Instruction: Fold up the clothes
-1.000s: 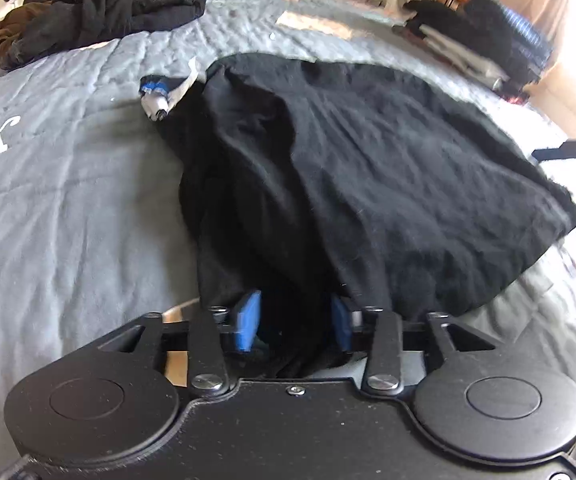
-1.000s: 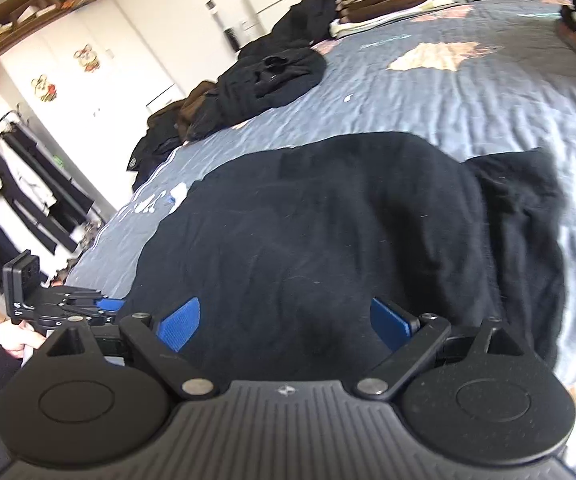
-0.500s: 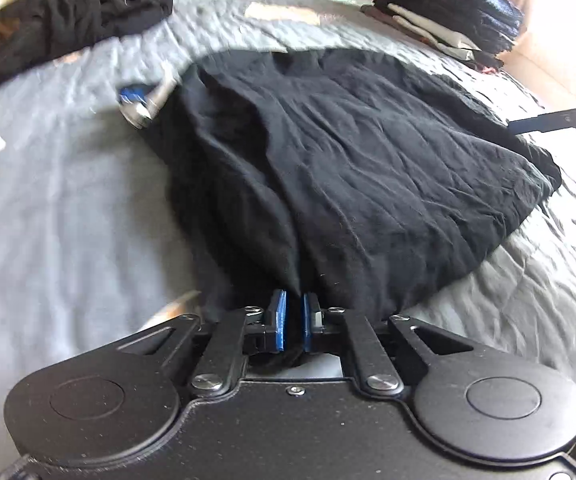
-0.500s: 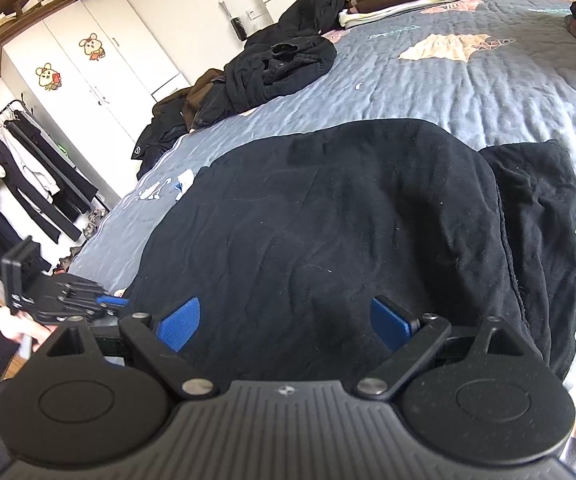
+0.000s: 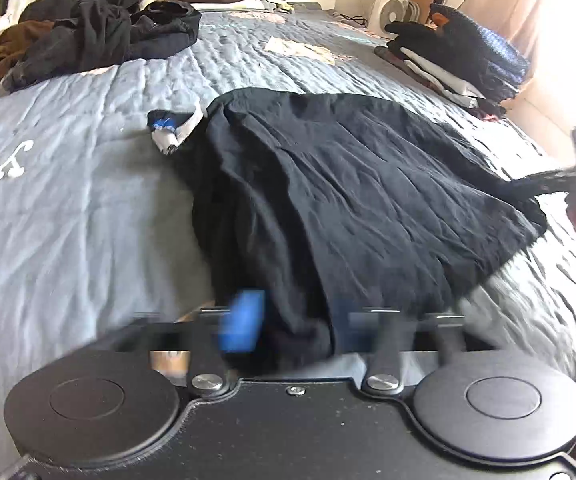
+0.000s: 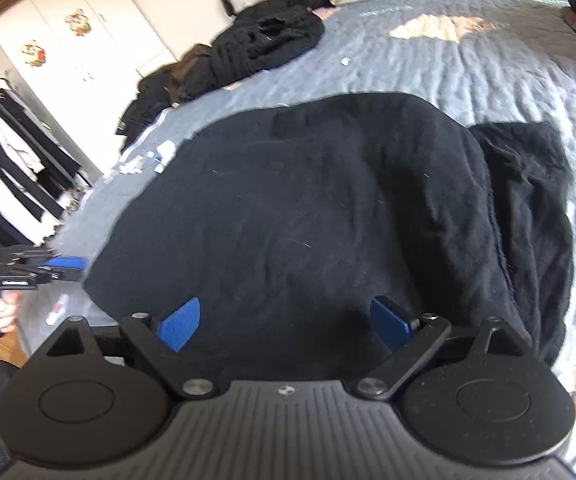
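Note:
A black garment [image 5: 348, 184] lies spread on the grey quilted bed [image 5: 68, 208], with a white and blue label [image 5: 168, 132] at its far left edge. My left gripper [image 5: 292, 320] is at the garment's near corner. Its jaws are opening and blurred, and a bunch of the black cloth still sits between the blue pads [image 5: 242, 320] without being pressed. From the right wrist view the same garment [image 6: 308, 220] fills the middle, with a folded-over part [image 6: 528, 200] on the right. My right gripper [image 6: 286, 324] hovers open over the near hem, holding nothing.
A heap of dark and brown clothes [image 5: 100, 36] lies at the bed's far left. Folded stacks [image 5: 460, 56] sit at the far right, beside a white fan [image 5: 392, 16]. A wardrobe [image 6: 68, 40] and a clothes rack [image 6: 12, 160] stand left of the bed.
My left gripper closed on the garment's near corner, lifted it slightly, and has now spread its jaws again. The right gripper stayed open and barely moved.

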Available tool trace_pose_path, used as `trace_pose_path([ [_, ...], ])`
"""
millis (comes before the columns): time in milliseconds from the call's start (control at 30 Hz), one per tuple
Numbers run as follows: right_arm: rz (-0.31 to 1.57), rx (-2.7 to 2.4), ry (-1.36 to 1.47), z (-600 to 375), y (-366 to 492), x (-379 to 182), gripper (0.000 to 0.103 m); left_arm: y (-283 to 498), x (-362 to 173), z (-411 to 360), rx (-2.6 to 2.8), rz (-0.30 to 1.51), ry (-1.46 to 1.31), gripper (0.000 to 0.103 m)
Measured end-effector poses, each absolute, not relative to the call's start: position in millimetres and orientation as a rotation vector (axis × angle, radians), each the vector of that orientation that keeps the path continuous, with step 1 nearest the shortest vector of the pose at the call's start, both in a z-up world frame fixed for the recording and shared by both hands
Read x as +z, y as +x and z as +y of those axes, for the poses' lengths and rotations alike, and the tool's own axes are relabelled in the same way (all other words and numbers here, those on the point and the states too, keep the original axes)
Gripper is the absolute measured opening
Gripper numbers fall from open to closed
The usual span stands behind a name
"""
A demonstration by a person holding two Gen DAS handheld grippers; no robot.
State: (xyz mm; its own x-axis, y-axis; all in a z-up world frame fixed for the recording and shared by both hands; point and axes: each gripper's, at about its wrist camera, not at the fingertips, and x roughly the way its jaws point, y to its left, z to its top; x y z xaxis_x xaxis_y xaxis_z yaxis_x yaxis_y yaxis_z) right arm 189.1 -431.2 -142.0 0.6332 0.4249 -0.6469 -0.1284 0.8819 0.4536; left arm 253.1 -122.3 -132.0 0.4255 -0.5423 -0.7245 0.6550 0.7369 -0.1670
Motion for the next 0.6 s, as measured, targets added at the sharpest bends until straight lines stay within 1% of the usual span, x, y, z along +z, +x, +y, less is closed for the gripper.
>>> trace_pose_path([
  [33, 0.826, 0.335, 0.384, -430.7, 188.0, -141.5, 0.092, 255.0, -133.8, -125.5, -0.761, 0.838, 0.151, 0.069],
  [100, 0.825, 0.345, 0.377, -430.1, 187.3, -141.4, 0.092, 261.0, -139.5, -125.9, -0.809, 0.875, 0.106, 0.063],
  [167, 0.833, 0.342, 0.376, -429.8, 188.4, -142.9, 0.092, 264.5, -146.4, -123.3, -0.862, 0.908, 0.078, 0.051],
  [200, 0.837, 0.340, 0.376, -429.5, 189.3, -143.6, 0.092, 266.1, -150.0, -122.1, -0.874, 0.923, 0.073, 0.048],
  [233, 0.840, 0.339, 0.375, -429.2, 190.2, -144.2, 0.092, 267.3, -152.8, -118.9, -0.888, 0.940, 0.060, 0.042],
  [267, 0.843, 0.338, 0.374, -428.8, 191.1, -144.8, 0.092, 269.0, -154.2, -113.5, -0.906, 0.950, 0.035, 0.040],
  [333, 0.849, 0.342, 0.372, -427.4, 192.5, -146.4, 0.092, 274.7, -156.4, -100.8, -0.938, 0.968, -0.043, 0.037],
  [500, 0.871, 0.334, 0.354, -425.7, 194.9, -152.5, 0.092, 295.4, -176.3, -77.3, -0.881, 1.029, -0.178, 0.037],
  [600, 0.888, 0.321, 0.351, -425.5, 195.5, -156.9, 0.092, 301.4, -189.3, -77.8, -0.911, 1.037, -0.238, 0.036],
])
